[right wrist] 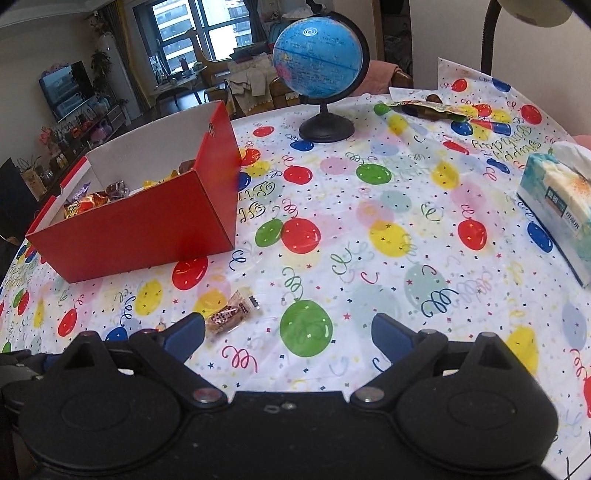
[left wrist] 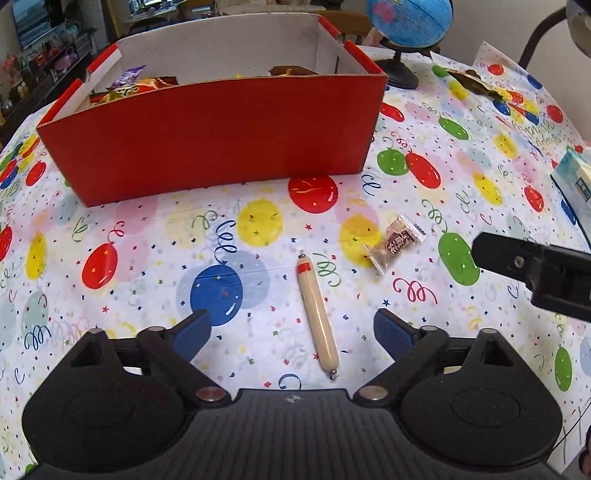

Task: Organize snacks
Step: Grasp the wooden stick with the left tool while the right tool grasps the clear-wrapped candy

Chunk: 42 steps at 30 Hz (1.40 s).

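Observation:
A red box [left wrist: 218,136] with snack packets inside stands on the balloon tablecloth; it also shows in the right wrist view [right wrist: 147,225] at the left. A beige sausage stick [left wrist: 317,310] lies on the cloth between the open fingers of my left gripper [left wrist: 291,332]. A small brown wrapped candy [left wrist: 397,242] lies to its right; in the right wrist view the candy [right wrist: 231,312] lies just ahead of my left finger. My right gripper [right wrist: 288,334] is open and empty above the cloth. Its body [left wrist: 535,271] shows at the right of the left wrist view.
A blue globe [right wrist: 321,59] on a black stand is at the back. A tissue box [right wrist: 557,206] sits at the right edge. A dark snack packet [right wrist: 432,107] lies at the far right back. A lamp neck [right wrist: 491,33] rises behind.

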Motion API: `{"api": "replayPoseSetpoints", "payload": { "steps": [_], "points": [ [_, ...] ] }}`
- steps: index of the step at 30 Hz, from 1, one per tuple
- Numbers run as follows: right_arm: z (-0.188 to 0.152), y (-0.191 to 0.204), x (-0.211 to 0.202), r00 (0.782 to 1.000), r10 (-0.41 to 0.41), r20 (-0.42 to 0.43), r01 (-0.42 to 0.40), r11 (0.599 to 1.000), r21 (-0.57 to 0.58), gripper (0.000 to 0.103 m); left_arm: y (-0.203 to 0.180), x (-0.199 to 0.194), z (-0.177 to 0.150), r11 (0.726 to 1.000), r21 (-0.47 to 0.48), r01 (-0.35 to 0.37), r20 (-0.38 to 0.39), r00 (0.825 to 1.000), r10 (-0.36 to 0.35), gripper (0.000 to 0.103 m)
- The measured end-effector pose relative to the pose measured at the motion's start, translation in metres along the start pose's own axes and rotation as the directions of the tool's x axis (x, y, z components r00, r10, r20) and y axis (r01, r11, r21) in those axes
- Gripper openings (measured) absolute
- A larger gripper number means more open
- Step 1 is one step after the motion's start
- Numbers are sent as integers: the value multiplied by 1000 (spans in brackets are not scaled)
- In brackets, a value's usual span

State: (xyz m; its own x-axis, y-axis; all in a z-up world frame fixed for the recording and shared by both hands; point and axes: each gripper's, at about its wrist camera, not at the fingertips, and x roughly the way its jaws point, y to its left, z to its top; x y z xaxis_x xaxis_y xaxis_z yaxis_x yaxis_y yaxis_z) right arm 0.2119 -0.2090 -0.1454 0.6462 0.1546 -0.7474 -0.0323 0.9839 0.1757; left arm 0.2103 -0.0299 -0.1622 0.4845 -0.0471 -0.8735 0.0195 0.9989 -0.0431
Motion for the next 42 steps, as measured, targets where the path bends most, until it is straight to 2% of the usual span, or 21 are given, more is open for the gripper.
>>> {"api": "replayPoseSetpoints", "payload": {
  "steps": [4, 7, 8, 10, 12, 14, 18, 23, 27, 38, 42],
  "points": [
    [1, 1, 5, 1000, 0, -9, 0, 1000, -3, 96, -2, 4, 0, 1000, 11, 14, -14, 1000, -14, 74],
    [2, 2, 8, 1000, 0, -16, 0, 1000, -4, 94, -2, 5, -1, 1000, 11, 20, -11, 1000, -20, 69],
    [2, 3, 9, 1000, 0, -18, 0, 1000, -5, 94, -2, 5, -1, 1000, 13, 21, -4, 1000, -21, 62],
    [3, 4, 10, 1000, -1, -22, 1, 1000, -7, 93, -4, 5, 0, 1000, 23, 19, 0, 1000, -19, 55],
    [3, 4, 12, 1000, -2, -25, 2, 1000, -6, 93, -3, 7, 0, 999, 23, 27, -5, 1000, -27, 52],
    [3, 4, 14, 1000, -3, -30, 3, 1000, -5, 92, -3, 10, -1, 999, 20, 39, -22, 999, -39, 38],
    [3, 5, 18, 999, -8, -38, 8, 1000, 3, 91, -3, 12, 0, 998, 32, 56, -28, 998, -55, 32],
    [5, 9, 24, 999, -17, -49, 17, 1000, 7, 87, 0, 12, 2, 995, 40, 87, -33, 996, -85, 12],
    [7, 15, 30, 998, -18, -59, 18, 1000, 1, 84, 9, 11, 6, 995, 29, 96, -17, 995, -96, 10],
    [9, 43, 56, 994, 3, -112, -3, 1000, 0, 76, 71, 12, 20, 994, -105, 22, -10, 1000, -23, 10],
    [11, 50, 69, 990, -25, -142, 29, 999, 21, 72, 82, 13, 19, 993, -118, 8, -15, 1000, -10, 10]
  ]
}}
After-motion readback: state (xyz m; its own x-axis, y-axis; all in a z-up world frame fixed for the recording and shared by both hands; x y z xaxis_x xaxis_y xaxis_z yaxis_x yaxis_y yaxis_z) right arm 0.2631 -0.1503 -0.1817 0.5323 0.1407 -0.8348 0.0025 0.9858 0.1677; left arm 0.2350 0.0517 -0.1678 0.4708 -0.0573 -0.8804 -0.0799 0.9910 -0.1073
